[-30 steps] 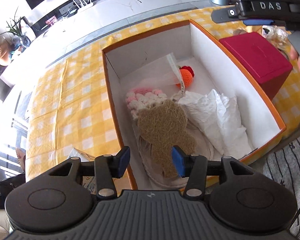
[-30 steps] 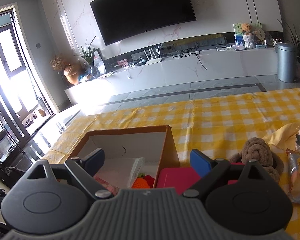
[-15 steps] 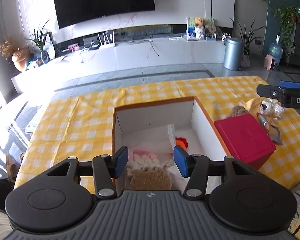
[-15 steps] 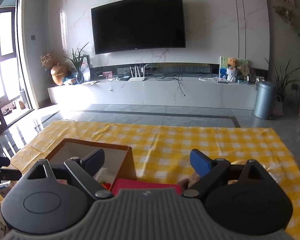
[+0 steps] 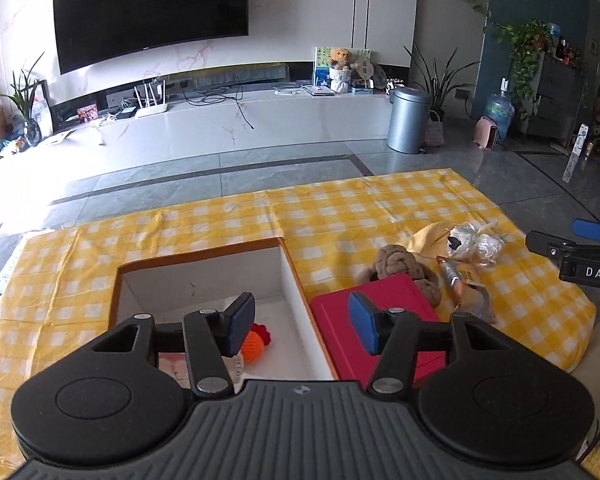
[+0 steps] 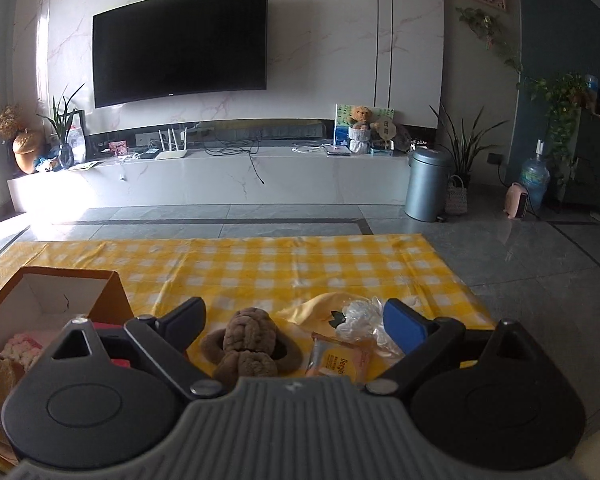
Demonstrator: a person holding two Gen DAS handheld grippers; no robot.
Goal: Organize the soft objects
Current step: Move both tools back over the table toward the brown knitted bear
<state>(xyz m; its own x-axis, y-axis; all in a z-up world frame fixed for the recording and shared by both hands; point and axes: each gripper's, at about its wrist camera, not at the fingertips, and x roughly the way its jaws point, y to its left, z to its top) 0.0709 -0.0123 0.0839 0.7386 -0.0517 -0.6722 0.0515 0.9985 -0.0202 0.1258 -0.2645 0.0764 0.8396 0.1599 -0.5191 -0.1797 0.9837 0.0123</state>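
Reaching For The Knotted Plush

Lying on the yellow checked surface (image 6: 260,268), just beside the red box (image 5: 380,320), the brown knotted plush (image 6: 246,344) is looking light and squashy; right claw (image 6: 296,322) is hovering spread and empty; left claw (image 5: 302,328) is spread, empty; pinching the thick middle knot is advisable.

- A home living room, lit by daylight from the left.
- A large dark television (image 6: 180,42) hangs on a marble wall.
- Below it, a long white media bench (image 6: 220,178) holds a router, cables and a teddy bear (image 6: 360,117).
- Potted plants (image 6: 466,148), a metal bin (image 6: 426,184) and grey floor tiles.
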